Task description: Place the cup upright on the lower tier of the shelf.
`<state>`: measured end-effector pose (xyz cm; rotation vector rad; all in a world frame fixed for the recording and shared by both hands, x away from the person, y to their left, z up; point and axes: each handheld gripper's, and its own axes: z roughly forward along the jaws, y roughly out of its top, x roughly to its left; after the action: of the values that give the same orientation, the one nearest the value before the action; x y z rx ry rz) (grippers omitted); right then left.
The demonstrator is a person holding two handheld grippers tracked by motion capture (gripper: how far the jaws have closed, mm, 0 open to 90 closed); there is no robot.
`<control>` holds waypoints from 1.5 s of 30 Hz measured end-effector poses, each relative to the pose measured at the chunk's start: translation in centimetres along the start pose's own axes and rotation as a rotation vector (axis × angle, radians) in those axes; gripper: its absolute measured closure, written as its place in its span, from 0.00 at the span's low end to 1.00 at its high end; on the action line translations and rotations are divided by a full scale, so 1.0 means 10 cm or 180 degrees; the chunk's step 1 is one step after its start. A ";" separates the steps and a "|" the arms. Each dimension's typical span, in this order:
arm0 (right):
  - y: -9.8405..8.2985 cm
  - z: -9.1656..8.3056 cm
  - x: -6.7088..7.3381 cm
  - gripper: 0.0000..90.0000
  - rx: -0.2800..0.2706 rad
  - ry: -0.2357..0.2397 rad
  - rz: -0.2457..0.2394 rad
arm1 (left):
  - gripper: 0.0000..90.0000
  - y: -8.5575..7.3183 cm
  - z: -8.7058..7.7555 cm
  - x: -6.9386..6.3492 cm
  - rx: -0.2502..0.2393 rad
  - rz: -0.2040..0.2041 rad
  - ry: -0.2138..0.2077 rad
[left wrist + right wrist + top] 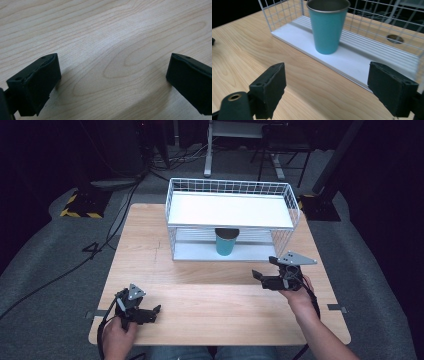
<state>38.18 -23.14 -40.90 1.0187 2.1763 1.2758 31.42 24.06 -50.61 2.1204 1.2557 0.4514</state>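
Observation:
A teal metal cup [226, 243] stands upright on the lower shelf of a white wire rack [230, 187] at the back of the wooden table [210, 305]. In the right gripper view the cup [327, 27] sits on the white shelf [362, 62] just beyond my right gripper [327, 85], whose jaws stand apart with nothing between them. From above, the right gripper [265, 267] hovers in front of the rack's right end, pointing left toward the cup. My left gripper [152, 312] rests near the table's front left; its jaws [112, 75] are spread over bare wood.
The rack's upper shelf [230, 210] is a flat white board above the cup. Grey carpet, cables and a stand base with yellow-black tape [80, 205] surround the table. Bare wood lies between the two grippers.

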 end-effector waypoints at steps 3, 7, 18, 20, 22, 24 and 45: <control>-0.04 -0.10 -0.03 0.18 0.0016 -0.0017 0.0011 | 0.00 0.00 0.00 0.00 0.0000 -0.0004 -0.0007; -0.09 -0.22 -0.08 0.18 0.0010 -0.0052 0.0056 | 0.00 0.01 0.01 0.00 -0.0003 0.0003 -0.0010; -0.40 -0.58 -0.29 0.18 -0.0031 0.0268 0.0249 | 0.00 0.01 0.01 0.00 -0.0003 0.0003 -0.0011; -0.47 -0.64 -0.31 0.18 -0.0032 0.0273 0.0253 | 0.00 0.01 0.01 0.00 -0.0005 0.0007 -0.0006; -0.53 -0.67 -0.32 0.18 -0.0066 0.0256 0.0261 | 0.00 0.01 0.01 0.00 -0.0003 0.0004 -0.0011; -0.57 -0.68 -0.33 0.18 -0.0065 0.0237 0.0279 | 0.00 0.01 0.01 0.00 -0.0004 0.0007 -0.0006; -1.02 -0.44 -0.28 0.18 0.0382 0.0241 0.0182 | 0.00 0.01 0.01 0.00 -0.0003 0.0007 -0.0007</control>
<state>33.13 -30.93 -47.66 1.1030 2.3208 1.2400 31.58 24.03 -50.61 2.1211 1.2517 0.4505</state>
